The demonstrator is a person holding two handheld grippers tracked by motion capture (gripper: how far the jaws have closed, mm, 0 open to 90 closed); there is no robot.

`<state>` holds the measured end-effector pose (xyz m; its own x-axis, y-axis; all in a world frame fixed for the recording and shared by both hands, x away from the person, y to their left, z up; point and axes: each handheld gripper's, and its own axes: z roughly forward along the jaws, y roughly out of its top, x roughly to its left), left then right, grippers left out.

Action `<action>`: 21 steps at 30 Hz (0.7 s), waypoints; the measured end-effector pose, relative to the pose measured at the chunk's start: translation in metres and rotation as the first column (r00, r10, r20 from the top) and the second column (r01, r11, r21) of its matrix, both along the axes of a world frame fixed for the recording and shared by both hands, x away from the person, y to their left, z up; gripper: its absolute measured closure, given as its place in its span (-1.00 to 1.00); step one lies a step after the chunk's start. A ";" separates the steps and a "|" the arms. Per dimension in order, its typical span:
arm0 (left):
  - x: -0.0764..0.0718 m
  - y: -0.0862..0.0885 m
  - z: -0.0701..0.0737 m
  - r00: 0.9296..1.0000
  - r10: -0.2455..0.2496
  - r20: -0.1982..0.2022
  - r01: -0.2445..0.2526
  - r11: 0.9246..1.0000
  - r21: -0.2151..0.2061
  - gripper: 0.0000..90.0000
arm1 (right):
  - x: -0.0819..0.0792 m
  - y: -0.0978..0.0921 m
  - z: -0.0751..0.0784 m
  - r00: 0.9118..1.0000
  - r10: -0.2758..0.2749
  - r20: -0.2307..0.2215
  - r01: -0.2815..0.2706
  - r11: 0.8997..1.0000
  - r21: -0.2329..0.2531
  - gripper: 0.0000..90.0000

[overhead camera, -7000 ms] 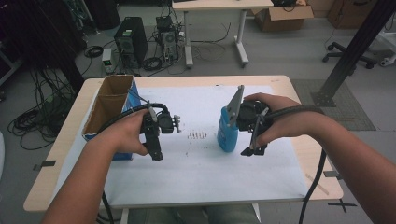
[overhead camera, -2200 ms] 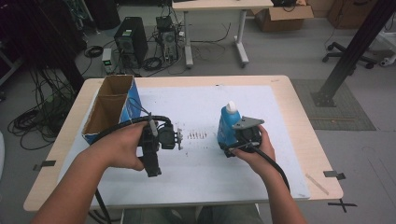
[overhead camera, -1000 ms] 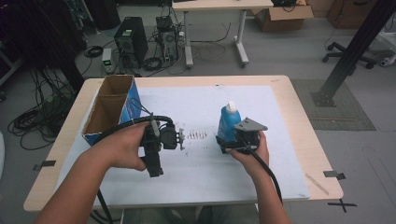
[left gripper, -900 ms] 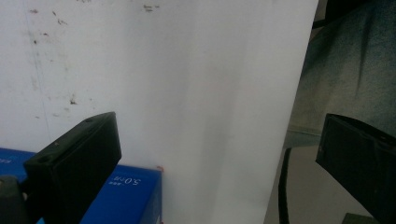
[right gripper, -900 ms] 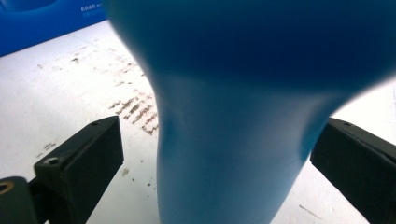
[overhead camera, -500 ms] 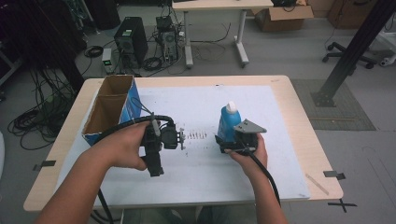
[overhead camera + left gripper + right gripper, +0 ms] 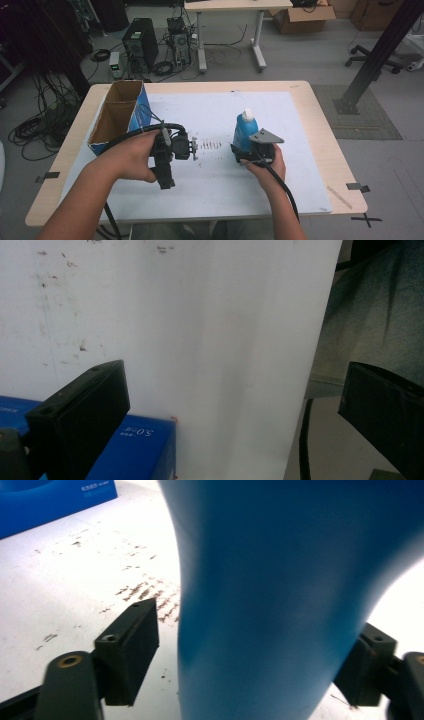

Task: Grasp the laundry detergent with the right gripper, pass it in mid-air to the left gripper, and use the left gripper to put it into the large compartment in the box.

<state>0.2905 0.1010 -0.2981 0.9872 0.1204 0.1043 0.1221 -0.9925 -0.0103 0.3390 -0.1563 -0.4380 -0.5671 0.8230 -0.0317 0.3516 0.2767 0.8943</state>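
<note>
A blue bottle [image 7: 244, 132] with a white cap stands upright on the white sheet [image 7: 210, 110], right of centre. My right gripper [image 7: 245, 151] sits low at its near side. In the right gripper view the bottle [image 7: 280, 580] stands between the jaws of the right gripper [image 7: 257, 625], with a gap at the left jaw, so it is open. My left gripper [image 7: 182, 147] is held above the sheet left of centre. In its own view the left gripper [image 7: 232, 385] is wide open over bare sheet.
An open cardboard box with blue sides [image 7: 117, 117] stands at the table's left, and its blue side [image 7: 135, 450] shows low in the left gripper view. Brown specks [image 7: 210, 145] mark the sheet between the grippers. The sheet's edge [image 7: 312, 365] runs down that view's right.
The right gripper has dropped from beside the bottle's upper right to its base on the near side and crept slightly left. The left gripper has hardly moved.
</note>
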 end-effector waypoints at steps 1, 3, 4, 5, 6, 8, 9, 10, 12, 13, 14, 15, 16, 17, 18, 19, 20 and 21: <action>0.000 0.000 0.000 1.000 0.001 0.000 -0.001 1.000 -0.003 -1.00 | 0.000 0.000 0.000 1.000 -0.002 0.000 0.002 1.000 0.002 -0.47; 0.000 0.001 0.000 1.000 0.002 0.001 -0.002 1.000 -0.005 -1.00 | 0.000 0.000 -0.001 1.000 -0.004 0.000 0.004 1.000 0.003 -0.45; 0.000 0.001 -0.001 1.000 0.002 0.000 -0.002 1.000 -0.002 -1.00 | 0.000 -0.001 -0.001 1.000 -0.008 -0.002 0.008 1.000 0.008 -0.42; 0.000 0.001 -0.001 1.000 0.002 0.000 -0.002 1.000 -0.002 -1.00 | 0.000 -0.001 -0.001 1.000 -0.008 -0.002 0.008 1.000 0.008 -0.42; -0.001 0.001 -0.001 1.000 0.002 0.000 -0.002 1.000 -0.003 -1.00 | 0.000 -0.001 -0.001 1.000 -0.010 0.002 0.010 1.000 0.009 -0.41; -0.001 0.001 0.000 1.000 0.004 0.000 -0.004 1.000 -0.003 -1.00 | 0.000 -0.001 -0.001 1.000 -0.019 0.003 0.019 1.000 0.012 -0.38; -0.001 0.001 0.000 1.000 0.003 0.000 -0.003 1.000 -0.003 -1.00 | 0.001 -0.002 -0.001 1.000 -0.020 0.004 0.020 1.000 0.014 -0.36; -0.001 0.001 0.000 1.000 0.004 0.000 -0.004 1.000 -0.001 -1.00 | 0.001 -0.002 -0.002 1.000 -0.020 0.004 0.020 1.000 0.017 -0.35; -0.001 0.001 0.000 1.000 0.004 0.001 -0.004 1.000 -0.003 -1.00 | 0.001 -0.002 -0.002 1.000 -0.025 0.004 0.025 1.000 0.018 -0.28; -0.001 0.001 0.000 1.000 0.004 0.001 -0.004 1.000 -0.003 -1.00 | 0.001 -0.002 -0.002 1.000 -0.025 0.004 0.025 1.000 0.018 -0.28; -0.001 0.001 0.000 1.000 0.003 0.002 -0.003 1.000 -0.003 -1.00 | 0.001 -0.002 -0.003 0.999 -0.035 0.010 0.035 0.999 0.020 -0.20; -0.001 0.001 0.000 1.000 0.003 0.002 -0.003 1.000 -0.005 -1.00 | 0.001 -0.002 -0.003 0.999 -0.035 0.010 0.035 0.999 0.020 -0.20; -0.001 0.002 0.000 1.000 0.004 0.000 -0.004 1.000 -0.003 -1.00 | 0.001 -0.004 -0.004 0.999 -0.039 0.010 0.038 0.999 0.027 -0.16; -0.001 0.002 0.000 1.000 0.004 0.000 -0.004 1.000 -0.003 -1.00 | 0.001 -0.004 -0.004 0.999 -0.039 0.010 0.038 0.999 0.027 -0.16; -0.001 0.002 0.000 1.000 0.006 -0.001 -0.006 1.000 -0.001 -1.00 | 0.001 -0.003 -0.004 0.999 -0.041 0.011 0.041 0.999 0.027 -0.16; -0.001 0.002 0.000 1.000 0.006 -0.001 -0.006 1.000 -0.001 -1.00 | 0.001 -0.003 -0.004 0.999 -0.041 0.011 0.041 0.999 0.027 -0.16; -0.001 0.001 0.000 1.000 0.008 -0.001 -0.008 1.000 0.000 -1.00 | 0.001 -0.003 -0.004 0.999 -0.045 0.013 0.045 0.999 0.024 -0.14; -0.001 0.001 0.000 1.000 0.008 -0.001 -0.008 1.000 0.000 -1.00 | 0.001 -0.003 -0.004 0.999 -0.047 0.013 0.047 0.999 0.022 -0.13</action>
<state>0.2899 0.1023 -0.2985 0.9864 0.1282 0.1031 0.1300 -0.9915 -0.0105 0.3397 -0.1592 -0.4419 -0.5274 0.8494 -0.0207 0.3517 0.2404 0.9047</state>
